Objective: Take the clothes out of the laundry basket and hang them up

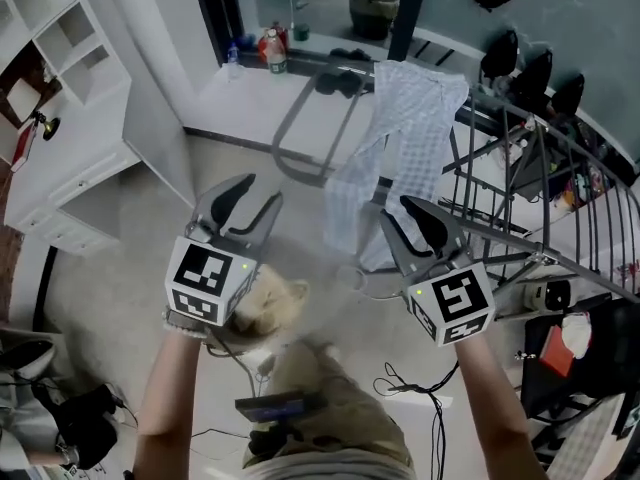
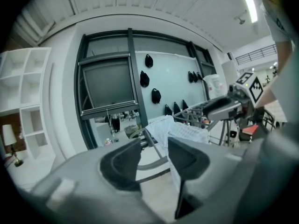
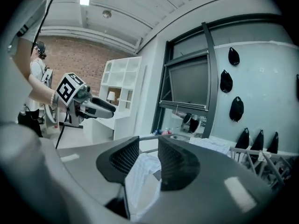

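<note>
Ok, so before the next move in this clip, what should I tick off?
1. Left tongs empty, jaws apart: ok.
2. Right tongs empty, jaws apart: ok; cloth shows only beyond the gap.
3. White checked garment draped over the drying rack: ok.
4. Garment hanging evenly: not ok, one part trails lower at the left.
5. Laundry basket within reach: cannot tell, no view shows it clearly.

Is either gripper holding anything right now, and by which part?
Nothing is held. The left gripper and right gripper both stand open; the checked garment hangs on the drying rack.
</note>
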